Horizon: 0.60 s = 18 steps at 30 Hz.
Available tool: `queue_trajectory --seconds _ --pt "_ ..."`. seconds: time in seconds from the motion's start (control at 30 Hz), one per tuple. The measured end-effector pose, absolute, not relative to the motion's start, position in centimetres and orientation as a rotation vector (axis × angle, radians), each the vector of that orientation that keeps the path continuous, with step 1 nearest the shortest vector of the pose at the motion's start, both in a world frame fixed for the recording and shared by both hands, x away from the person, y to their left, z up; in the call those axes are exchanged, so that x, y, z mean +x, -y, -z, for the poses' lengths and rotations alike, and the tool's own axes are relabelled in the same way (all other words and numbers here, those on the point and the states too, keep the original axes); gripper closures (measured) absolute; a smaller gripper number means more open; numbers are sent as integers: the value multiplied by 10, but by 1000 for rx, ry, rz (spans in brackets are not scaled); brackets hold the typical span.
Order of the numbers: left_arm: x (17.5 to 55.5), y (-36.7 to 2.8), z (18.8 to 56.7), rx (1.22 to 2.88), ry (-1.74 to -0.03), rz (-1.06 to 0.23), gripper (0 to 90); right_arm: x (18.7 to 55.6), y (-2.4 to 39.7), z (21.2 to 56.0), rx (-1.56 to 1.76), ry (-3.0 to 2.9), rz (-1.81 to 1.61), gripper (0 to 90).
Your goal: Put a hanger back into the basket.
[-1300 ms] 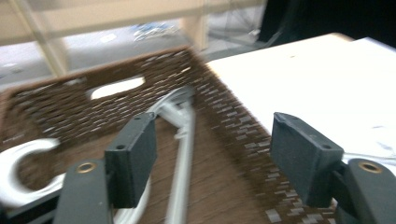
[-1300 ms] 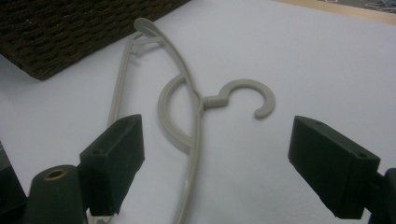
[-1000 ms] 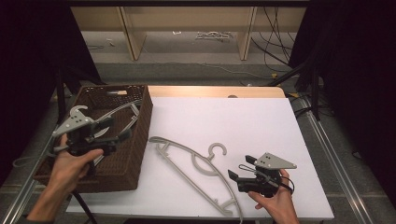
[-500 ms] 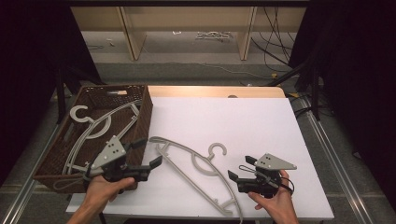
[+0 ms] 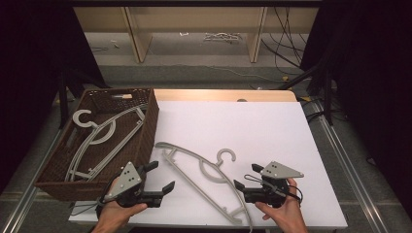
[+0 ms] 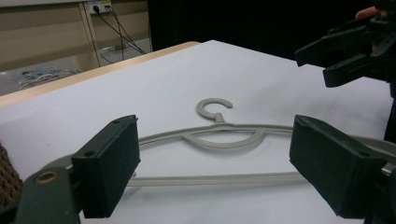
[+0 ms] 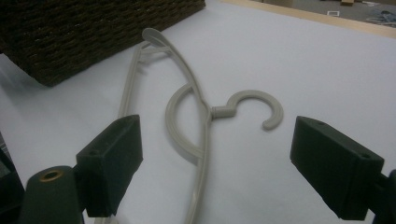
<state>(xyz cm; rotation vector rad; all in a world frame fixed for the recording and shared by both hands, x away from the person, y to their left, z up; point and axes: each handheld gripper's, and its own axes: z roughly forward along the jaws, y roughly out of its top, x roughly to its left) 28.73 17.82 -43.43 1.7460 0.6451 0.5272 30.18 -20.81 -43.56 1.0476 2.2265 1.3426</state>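
Hanger lay flat on the white table, just beside the wicker basket, hook toward the far edge. A second hanger sat inside the basket.

Left gripper: jaws spread wide, holding nothing, near the hanger's basket-side shoulder; in the left gripper view the hanger lay between and beyond the pads. Right gripper: also spread, empty, just beside the hanger's lower end; in the right gripper view the hook sat ahead between its jaws.

Judged step: approach for pickup of the table hanger, likely bound for the basket. No grasp yet.

Next move would have called for lowering one gripper until a thin bar sat between the pads, then closing. Bar was flat on the table, so the pads needed to come down close to the surface; slip was the risk.
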Motion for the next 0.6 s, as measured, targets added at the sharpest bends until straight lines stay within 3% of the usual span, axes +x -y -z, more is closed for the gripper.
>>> queue_trajectory --seconds 0.6 --pt "288 -173 440 1791 -649 -482 159 324 180 454 1010 -2467 -1066 178"
